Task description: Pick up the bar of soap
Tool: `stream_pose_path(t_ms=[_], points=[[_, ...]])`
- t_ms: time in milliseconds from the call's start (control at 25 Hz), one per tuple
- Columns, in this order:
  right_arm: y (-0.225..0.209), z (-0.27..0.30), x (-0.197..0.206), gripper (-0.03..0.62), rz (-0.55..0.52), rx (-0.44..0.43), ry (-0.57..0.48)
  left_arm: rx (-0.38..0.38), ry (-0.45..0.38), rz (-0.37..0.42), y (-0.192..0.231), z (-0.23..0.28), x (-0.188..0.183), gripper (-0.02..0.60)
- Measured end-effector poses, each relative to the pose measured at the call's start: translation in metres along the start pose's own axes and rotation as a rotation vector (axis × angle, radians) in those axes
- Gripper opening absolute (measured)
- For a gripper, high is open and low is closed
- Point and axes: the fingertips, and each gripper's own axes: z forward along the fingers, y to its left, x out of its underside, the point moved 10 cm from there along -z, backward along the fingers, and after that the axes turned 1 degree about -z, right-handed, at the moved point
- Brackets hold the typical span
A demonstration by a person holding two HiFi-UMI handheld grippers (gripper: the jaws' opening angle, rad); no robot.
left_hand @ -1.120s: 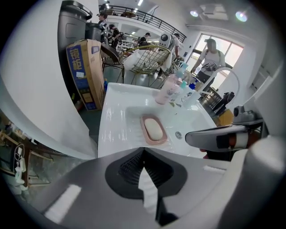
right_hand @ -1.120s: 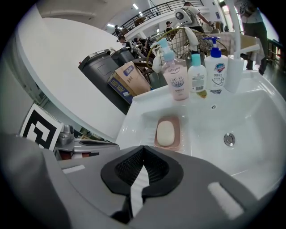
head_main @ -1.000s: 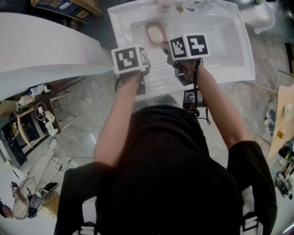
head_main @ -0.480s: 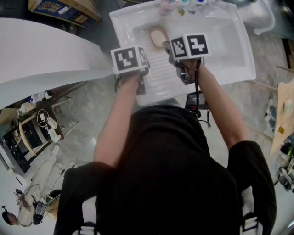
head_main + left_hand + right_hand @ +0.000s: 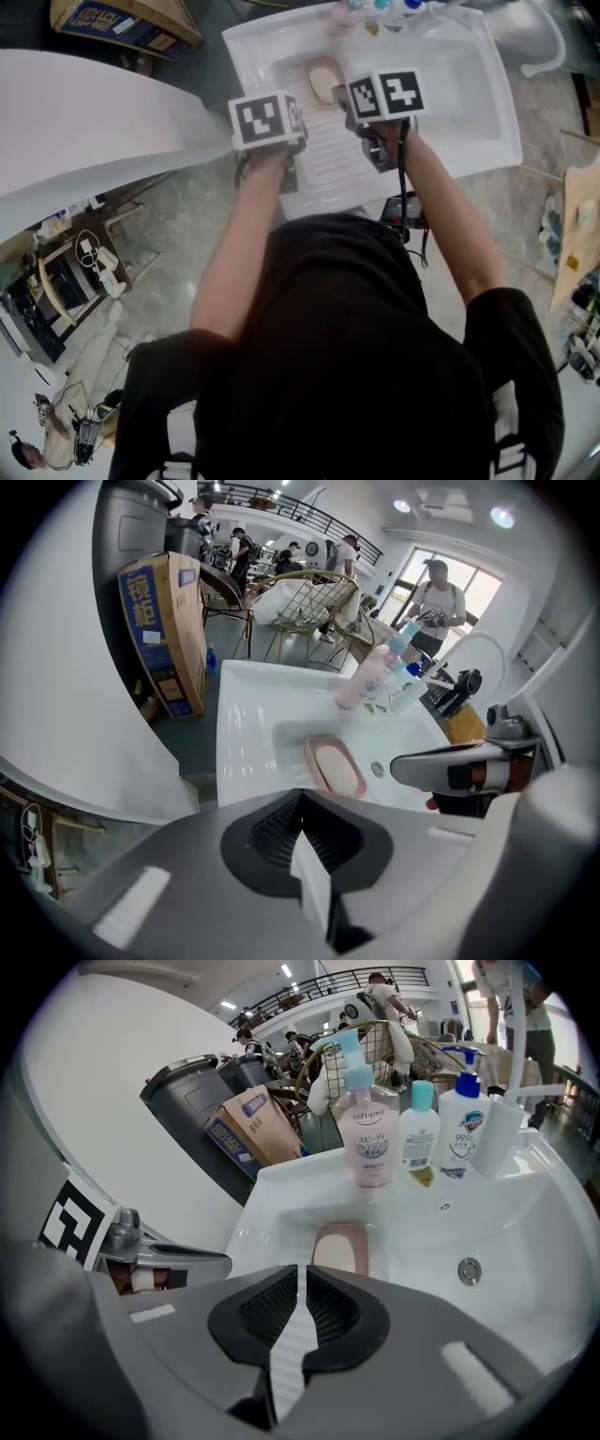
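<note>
The pale bar of soap lies in a pink dish at the back left of the white sink's basin. The soap lies just ahead of both grippers' jaws and nothing touches it. My left gripper hangs over the sink's ribbed front ledge, shut and empty. Beside it on the right, my right gripper shows a narrow slit between its pads; its jaws have just been opening, with nothing between them. In the head view both marker cubes sit just short of the dish.
Several pump bottles stand along the sink's back rim. A drain lies in the basin to the right of the dish. A large white curved surface and a cardboard box are on the left.
Both grippers have crept a little forward toward the soap dish, which now lies nearer to the marker cubes in the head view.
</note>
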Motion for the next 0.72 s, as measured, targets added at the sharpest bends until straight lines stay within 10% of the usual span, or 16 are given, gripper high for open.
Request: stream_pose_path(t_ms=[720], points=[[-0.02,0.057,-0.018,0.17,-0.024,0.048,0.116,-0.036,0.057,0.012,0.031,0.039,-0.036,-0.002]])
